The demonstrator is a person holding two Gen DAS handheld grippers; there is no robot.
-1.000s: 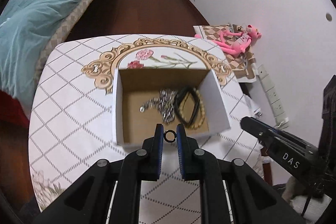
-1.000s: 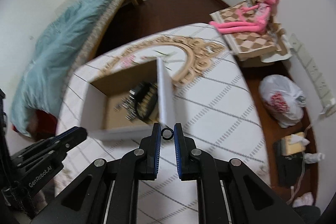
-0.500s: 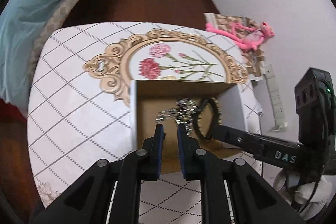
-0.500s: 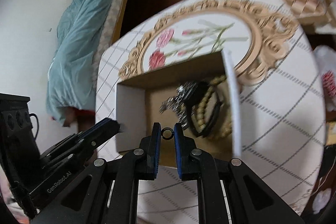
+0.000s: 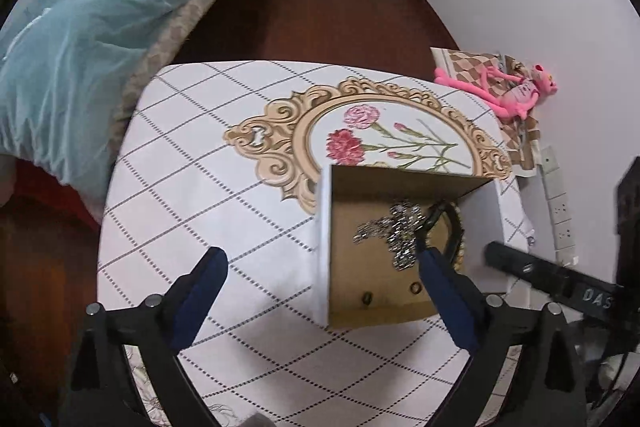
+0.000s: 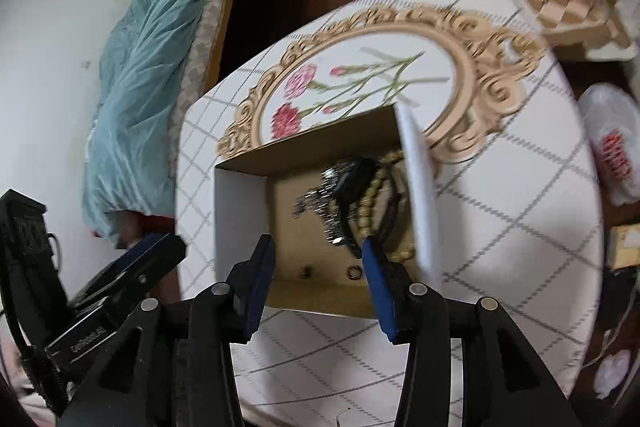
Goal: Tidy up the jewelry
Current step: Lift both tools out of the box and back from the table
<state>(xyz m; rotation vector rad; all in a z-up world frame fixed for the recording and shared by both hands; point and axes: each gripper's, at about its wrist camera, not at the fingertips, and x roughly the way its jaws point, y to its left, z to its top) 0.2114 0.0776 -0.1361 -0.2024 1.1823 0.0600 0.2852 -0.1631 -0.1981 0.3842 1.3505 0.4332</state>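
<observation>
A white cardboard box (image 5: 325, 243) with a brown inside stands on the table. It holds a silver chain (image 5: 400, 231), a black bracelet (image 5: 450, 217), a wooden bead bracelet (image 6: 370, 195) and two small rings (image 5: 415, 287) (image 5: 366, 298) near its front wall. My left gripper (image 5: 322, 275) is open and empty above the box's left wall. My right gripper (image 6: 318, 263) is open and empty above the box's front; the rings (image 6: 354, 271) (image 6: 307, 270) lie between its fingers.
The table has a white diamond-pattern cloth (image 5: 208, 195) with a gold-framed flower print. A bed with a teal quilt (image 5: 80, 27) lies to the left. A pink plush toy (image 5: 516, 91) lies on a checkered box at the right. A white plastic bag (image 6: 612, 147) sits on the floor.
Both grippers have opened wide. The two rings they held now lie on the box floor. The left gripper has shifted left, over the box's left wall.
</observation>
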